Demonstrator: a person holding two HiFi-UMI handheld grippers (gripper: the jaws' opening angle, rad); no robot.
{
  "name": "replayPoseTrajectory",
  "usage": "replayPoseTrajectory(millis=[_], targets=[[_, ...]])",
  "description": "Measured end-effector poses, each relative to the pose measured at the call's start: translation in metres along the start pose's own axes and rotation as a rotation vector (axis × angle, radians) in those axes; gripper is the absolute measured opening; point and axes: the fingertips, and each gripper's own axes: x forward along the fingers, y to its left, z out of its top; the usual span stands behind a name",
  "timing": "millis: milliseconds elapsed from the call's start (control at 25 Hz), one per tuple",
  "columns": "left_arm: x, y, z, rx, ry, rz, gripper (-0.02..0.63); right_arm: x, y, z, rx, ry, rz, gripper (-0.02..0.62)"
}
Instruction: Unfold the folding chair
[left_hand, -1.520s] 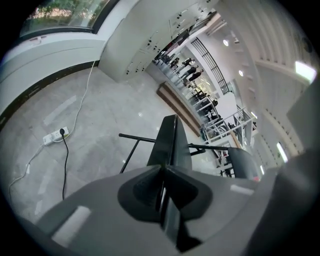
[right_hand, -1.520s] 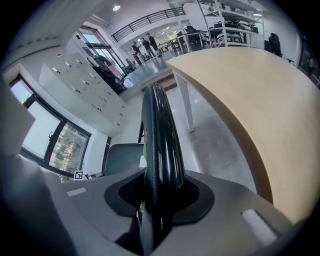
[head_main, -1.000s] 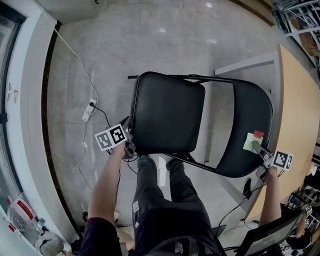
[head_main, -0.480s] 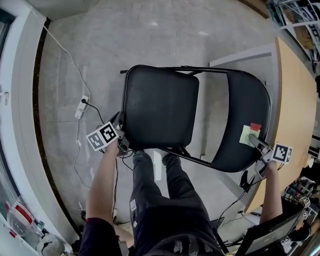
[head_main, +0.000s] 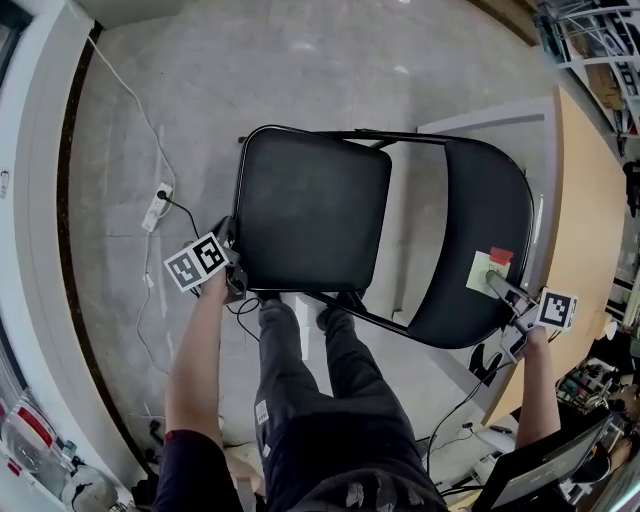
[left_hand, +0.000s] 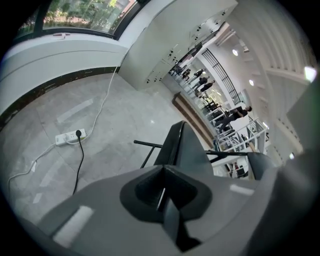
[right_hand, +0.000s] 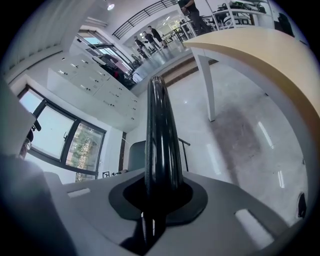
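Chair: we see the folding chair (head_main: 470, 260) over the grey floor (head_main: 250, 80), just in front of the person's legs.
Seat: the seat (head_main: 310, 215) is at the left and faces up to us.
Backrest: the backrest (head_main: 480, 200) is at the right, beside the wooden table (head_main: 590, 200).
Left gripper: the left gripper (head_main: 237, 272) has its jaws pressed together on the seat's near left corner.
Right gripper: the jaws of the right gripper (head_main: 499, 285) have just been closing. We see them pinching the backrest's rim, close to a green note (head_main: 480, 274).
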Motion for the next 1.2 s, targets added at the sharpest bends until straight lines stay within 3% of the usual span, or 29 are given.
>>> replayPoseTrajectory(millis=[200, 480, 880, 1000, 1200], targets=[[0.006, 0.044, 0.005, -0.008, 0.016, 0.019, -0.002, 0.031, 0.03, -0.011, -0.006, 0.021, -0.005, 0.041], [0.016, 0.063, -0.003, 0.026, 0.073, 0.056, 0.0, 0.042, 0.054, -0.016, -0.028, 0.063, 0.004, 0.051], [0.025, 0.057, 0.002, 0.04, 0.094, 0.026, 0.0, 0.042, 0.067, -0.014, -0.03, 0.043, -0.028, 0.055], [0.021, 0.063, 0.015, 0.052, 0.081, 0.06, 0.0, 0.052, 0.068, -0.008, -0.075, 0.047, 0.001, 0.055], [0.012, 0.049, 0.021, 0.06, 0.073, 0.076, 0.0, 0.05, 0.068, -0.011, -0.04, 0.028, 0.002, 0.058]])
